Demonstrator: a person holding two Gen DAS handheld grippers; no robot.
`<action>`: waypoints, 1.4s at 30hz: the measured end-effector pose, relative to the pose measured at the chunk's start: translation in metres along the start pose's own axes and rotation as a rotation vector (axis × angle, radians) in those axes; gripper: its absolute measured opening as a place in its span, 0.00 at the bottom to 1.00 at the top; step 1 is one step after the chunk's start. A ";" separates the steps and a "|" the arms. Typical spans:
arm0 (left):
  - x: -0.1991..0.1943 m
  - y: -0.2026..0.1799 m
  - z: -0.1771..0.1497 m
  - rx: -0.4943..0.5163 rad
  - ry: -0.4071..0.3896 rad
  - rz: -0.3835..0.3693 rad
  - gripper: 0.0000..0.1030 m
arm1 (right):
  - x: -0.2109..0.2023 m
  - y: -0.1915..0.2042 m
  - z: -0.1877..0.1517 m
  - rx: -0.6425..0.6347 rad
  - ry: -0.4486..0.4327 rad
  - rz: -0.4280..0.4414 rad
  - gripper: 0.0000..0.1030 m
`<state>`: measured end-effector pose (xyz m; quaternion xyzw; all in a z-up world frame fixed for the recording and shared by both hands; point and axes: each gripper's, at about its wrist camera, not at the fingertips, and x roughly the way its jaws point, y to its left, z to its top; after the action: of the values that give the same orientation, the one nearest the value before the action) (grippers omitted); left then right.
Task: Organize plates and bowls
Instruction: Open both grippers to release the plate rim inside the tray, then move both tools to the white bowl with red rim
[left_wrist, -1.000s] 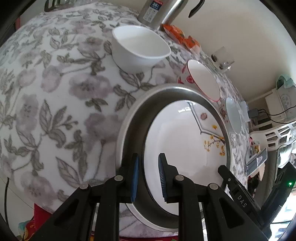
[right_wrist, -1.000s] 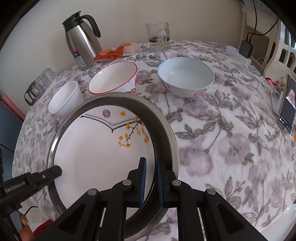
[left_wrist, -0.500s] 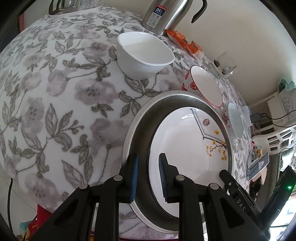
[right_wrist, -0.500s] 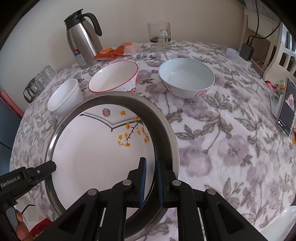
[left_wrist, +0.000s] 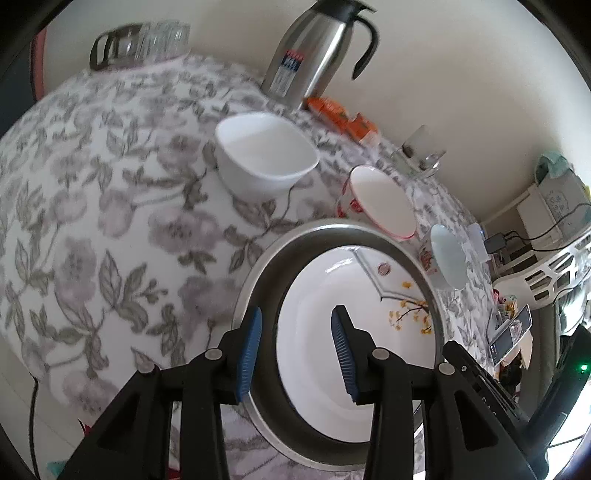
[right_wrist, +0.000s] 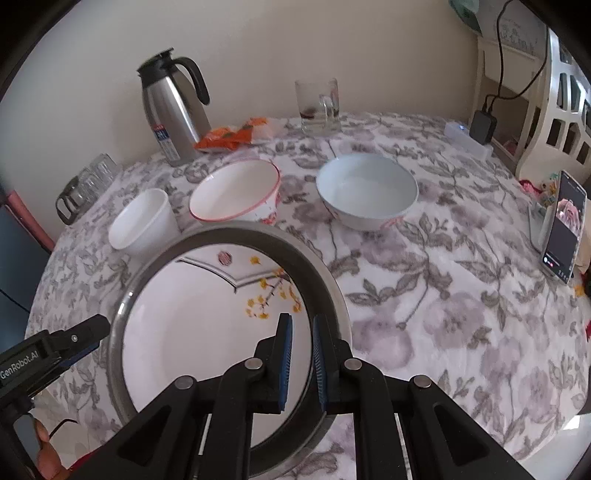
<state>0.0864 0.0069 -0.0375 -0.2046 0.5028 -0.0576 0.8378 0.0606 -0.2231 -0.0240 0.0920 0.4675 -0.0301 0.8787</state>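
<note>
The left gripper (left_wrist: 295, 347) stands wide apart, its ribbed blue pads either side of the near rim of the steel tray (left_wrist: 258, 280) without touching it, holding nothing. The right gripper (right_wrist: 300, 363) has its blue pads drawn close on the opposite edge of the round brushed-metal tray (right_wrist: 332, 295), though a narrow gap shows between them and contact cannot be told for certain. Inside the tray lies a glossy white plate (right_wrist: 192, 325) with yellow blossoms on a dark twig. Beyond it on the plush floral tablecloth (right_wrist: 443, 295) stand a small plain white bowl (right_wrist: 142, 221), a red-rimmed bowl (right_wrist: 236, 192) and a pale blue bowl (right_wrist: 367, 188). A steel carafe (right_wrist: 173, 107) stands at the back.
</note>
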 end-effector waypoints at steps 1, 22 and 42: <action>-0.002 -0.001 0.000 0.008 -0.013 0.003 0.39 | -0.001 0.001 0.000 -0.002 -0.007 0.002 0.12; 0.003 0.015 0.004 0.001 -0.043 0.230 0.85 | 0.007 0.000 0.002 -0.021 -0.013 -0.056 0.81; -0.005 0.010 0.024 0.059 -0.176 0.327 1.00 | 0.005 -0.005 0.004 0.022 -0.061 -0.036 1.00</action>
<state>0.1038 0.0246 -0.0277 -0.0996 0.4521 0.0829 0.8825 0.0664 -0.2284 -0.0265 0.0920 0.4419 -0.0539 0.8907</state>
